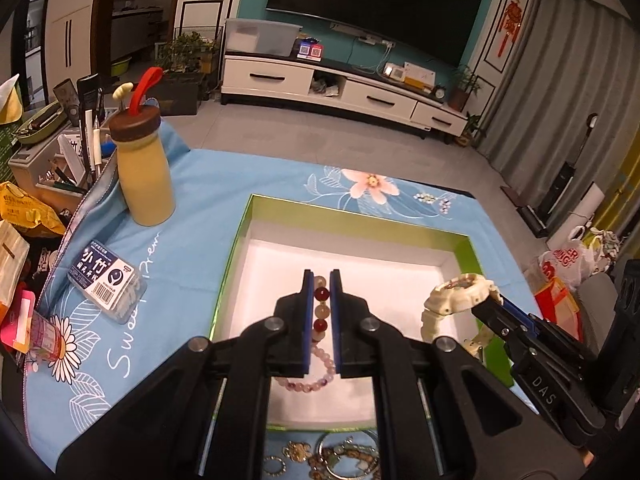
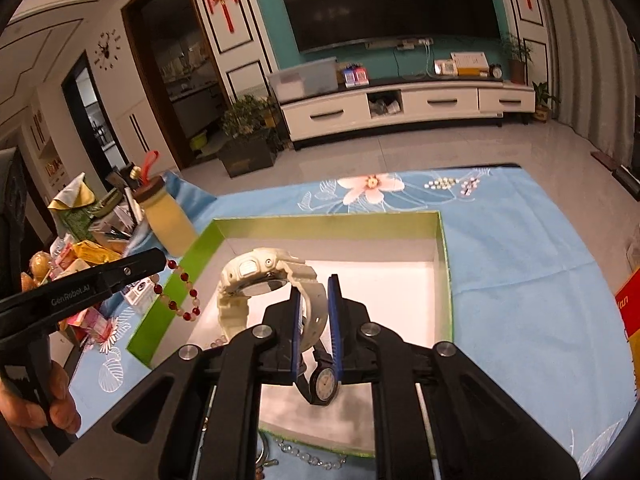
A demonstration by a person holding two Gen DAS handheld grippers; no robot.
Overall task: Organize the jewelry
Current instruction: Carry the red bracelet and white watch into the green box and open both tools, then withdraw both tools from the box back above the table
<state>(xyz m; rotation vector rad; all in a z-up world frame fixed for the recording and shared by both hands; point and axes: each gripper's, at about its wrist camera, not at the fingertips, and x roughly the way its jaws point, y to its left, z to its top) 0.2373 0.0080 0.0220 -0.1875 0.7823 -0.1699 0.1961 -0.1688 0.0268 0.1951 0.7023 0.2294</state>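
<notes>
Cream watch (image 2: 256, 280), red-and-pale bead bracelet (image 1: 322, 312), green-walled white box (image 1: 360, 224), blue flowered cloth (image 1: 192, 216).

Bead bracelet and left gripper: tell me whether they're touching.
Touching. The left wrist view shows the left gripper with both blue pads closed against the bead bracelet, beads pinched between them and the rest dangling below.

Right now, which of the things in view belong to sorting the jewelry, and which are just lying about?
Part of the job:
- bead bracelet in the left gripper
- cream watch in the right gripper
- small dark watch
- green box
- loose jewelry pile

Just lying about:
- yellow bottle
- toothpick case
- pen holder
- snack packets
</notes>
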